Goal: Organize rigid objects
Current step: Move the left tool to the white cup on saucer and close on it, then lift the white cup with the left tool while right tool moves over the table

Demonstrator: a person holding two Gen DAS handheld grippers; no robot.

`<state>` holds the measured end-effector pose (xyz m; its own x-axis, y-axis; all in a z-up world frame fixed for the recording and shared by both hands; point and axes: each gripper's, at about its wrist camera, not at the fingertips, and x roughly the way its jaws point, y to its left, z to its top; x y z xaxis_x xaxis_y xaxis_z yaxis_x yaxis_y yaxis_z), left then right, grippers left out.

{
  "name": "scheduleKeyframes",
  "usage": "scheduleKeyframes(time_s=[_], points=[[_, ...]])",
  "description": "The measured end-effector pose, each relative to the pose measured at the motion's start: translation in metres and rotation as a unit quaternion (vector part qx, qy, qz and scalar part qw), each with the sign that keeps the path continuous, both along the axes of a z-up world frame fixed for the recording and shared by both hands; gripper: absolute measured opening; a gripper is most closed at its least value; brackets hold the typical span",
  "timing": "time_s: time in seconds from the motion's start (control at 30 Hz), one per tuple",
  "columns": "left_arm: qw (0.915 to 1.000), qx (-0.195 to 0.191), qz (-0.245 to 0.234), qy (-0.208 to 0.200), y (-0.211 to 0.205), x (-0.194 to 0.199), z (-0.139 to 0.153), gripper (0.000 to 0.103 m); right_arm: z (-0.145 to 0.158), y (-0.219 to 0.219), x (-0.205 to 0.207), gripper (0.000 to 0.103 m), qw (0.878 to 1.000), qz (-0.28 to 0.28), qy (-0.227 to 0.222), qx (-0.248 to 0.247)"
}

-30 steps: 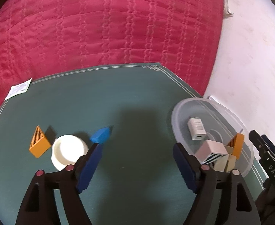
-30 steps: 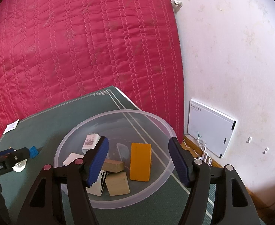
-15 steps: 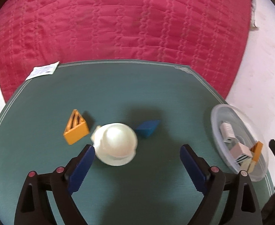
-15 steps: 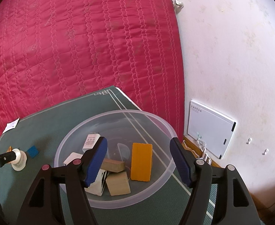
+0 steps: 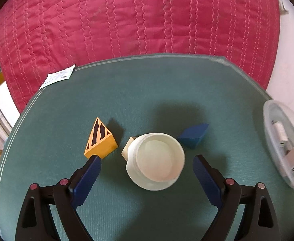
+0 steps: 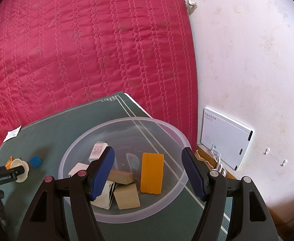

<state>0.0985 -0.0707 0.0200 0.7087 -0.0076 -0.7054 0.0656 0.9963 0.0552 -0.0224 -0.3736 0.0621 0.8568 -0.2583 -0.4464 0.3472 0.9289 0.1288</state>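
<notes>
My left gripper is open and straddles a white round jar standing on the green mat. An orange striped wedge lies left of the jar, a blue block right of it, and a small cream block touches its left side. My right gripper is open and empty, above a clear plastic bowl. The bowl holds an orange block, wooden blocks, a striped white block and a white adapter.
A red quilted bed lies behind the mat. A paper slip sits at the mat's far left corner. The bowl shows at the right edge of the left wrist view. A white panel leans against the wall.
My left gripper has swung left, away from the bowl, and closed in on the white jar, which now sits between its open fingers. The right gripper has barely moved.
</notes>
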Motion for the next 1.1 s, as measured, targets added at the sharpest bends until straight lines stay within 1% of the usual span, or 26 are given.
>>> scheduleKeyframes(time_s=[0.17, 0.23, 0.3, 0.33, 0.37, 0.63, 0.93, 1.1], points=[[1.0000, 0.003, -0.001, 0.008, -0.002, 0.006, -0.006, 0.094, 0.000, 0.001, 0.000, 0.070, 1.000, 0.000, 0.000, 0.000], [0.9999, 0.001, -0.003, 0.013, -0.002, 0.007, -0.009, 0.086, 0.000, 0.001, 0.000, 0.070, 1.000, -0.001, 0.000, 0.000], [0.9997, -0.005, -0.006, 0.022, -0.001, 0.009, -0.012, 0.072, 0.000, 0.001, -0.001, 0.070, 1.000, -0.001, 0.000, -0.001], [0.9995, -0.010, -0.008, 0.027, -0.001, 0.010, -0.013, 0.068, 0.000, 0.001, 0.000, 0.070, 1.000, -0.001, 0.000, -0.001], [0.9994, -0.014, -0.009, 0.031, 0.000, 0.012, -0.014, 0.062, 0.000, 0.001, 0.000, 0.070, 1.000, -0.001, 0.000, -0.002], [0.9993, -0.028, -0.012, 0.022, 0.007, 0.001, -0.009, 0.061, -0.001, 0.004, -0.001, 0.070, 1.000, -0.001, -0.004, -0.010], [0.9993, -0.033, -0.008, 0.014, 0.031, -0.027, -0.005, 0.061, 0.001, 0.011, -0.004, 0.070, 0.999, -0.003, -0.009, -0.034], [0.9992, -0.036, -0.007, 0.013, 0.042, -0.037, -0.004, 0.061, 0.004, 0.018, -0.008, 0.070, 0.998, -0.008, -0.012, -0.057]])
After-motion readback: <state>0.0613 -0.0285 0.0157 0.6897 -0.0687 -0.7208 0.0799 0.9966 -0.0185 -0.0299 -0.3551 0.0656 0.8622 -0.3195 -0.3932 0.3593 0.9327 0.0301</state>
